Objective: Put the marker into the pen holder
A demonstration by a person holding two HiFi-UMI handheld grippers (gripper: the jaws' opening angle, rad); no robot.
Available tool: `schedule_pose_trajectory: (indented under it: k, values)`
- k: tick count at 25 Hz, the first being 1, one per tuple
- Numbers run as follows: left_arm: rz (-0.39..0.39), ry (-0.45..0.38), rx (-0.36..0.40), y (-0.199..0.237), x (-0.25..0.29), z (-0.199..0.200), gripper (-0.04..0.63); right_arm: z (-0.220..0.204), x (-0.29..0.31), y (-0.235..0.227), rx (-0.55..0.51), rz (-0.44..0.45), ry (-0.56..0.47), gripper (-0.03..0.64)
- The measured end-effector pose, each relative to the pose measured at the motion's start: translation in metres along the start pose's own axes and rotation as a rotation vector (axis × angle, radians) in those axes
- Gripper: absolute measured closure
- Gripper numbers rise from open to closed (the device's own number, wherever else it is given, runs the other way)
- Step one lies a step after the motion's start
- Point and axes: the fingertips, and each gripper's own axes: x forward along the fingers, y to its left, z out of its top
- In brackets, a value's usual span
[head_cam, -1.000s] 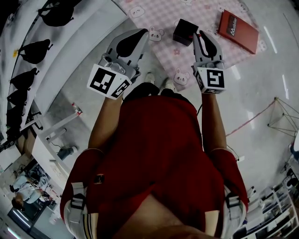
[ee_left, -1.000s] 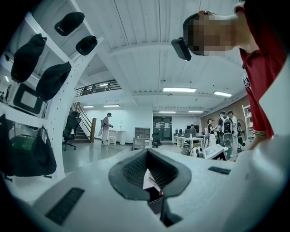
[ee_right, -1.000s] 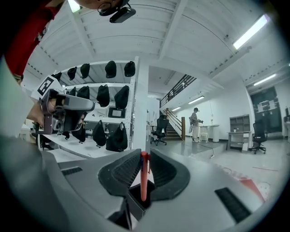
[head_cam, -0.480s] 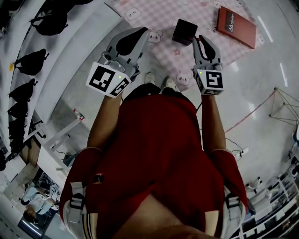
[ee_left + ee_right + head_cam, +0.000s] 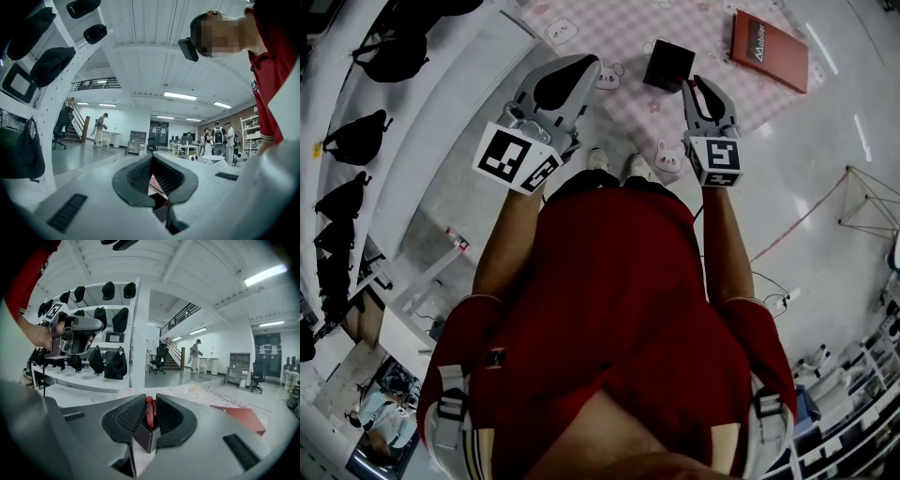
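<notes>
The only lettering is white print on the red book (image 5: 772,52), too small to read.

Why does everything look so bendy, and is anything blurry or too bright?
Head view: the wide lens curves the shelves, and the whole picture is dim. Left gripper view: the ceiling light glares white, the corners go dark, and a mosaic patch was added afterwards. Right gripper view: the edges curve and darken too and a lamp glares, yet the marker between the jaws looks sharp.

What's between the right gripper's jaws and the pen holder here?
The red marker, clamped in the right gripper, its lower end at the black pen holder's mouth; nothing else. The right gripper view shows it.
</notes>
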Motion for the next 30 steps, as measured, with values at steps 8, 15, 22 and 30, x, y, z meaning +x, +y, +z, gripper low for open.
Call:
schedule_pose_trajectory:
  k: [8, 15, 22, 30]
  values:
    - [-0.019, 0.012, -0.009, 0.006, 0.006, -0.006, 0.588, -0.025, 0.016, -0.003, 0.000, -0.010, 0.071, 0.555]
    - [-0.025, 0.024, -0.015, 0.011, 0.009, -0.010, 0.589, -0.038, 0.026, -0.004, 0.000, -0.010, 0.108, 0.555]
    - [-0.034, 0.034, -0.019, 0.013, 0.011, -0.015, 0.589, -0.050, 0.031, -0.005, 0.014, -0.012, 0.140, 0.554]
    - [-0.041, 0.041, -0.022, 0.016, 0.014, -0.016, 0.589, -0.059, 0.034, -0.005, 0.033, -0.009, 0.169, 0.548]
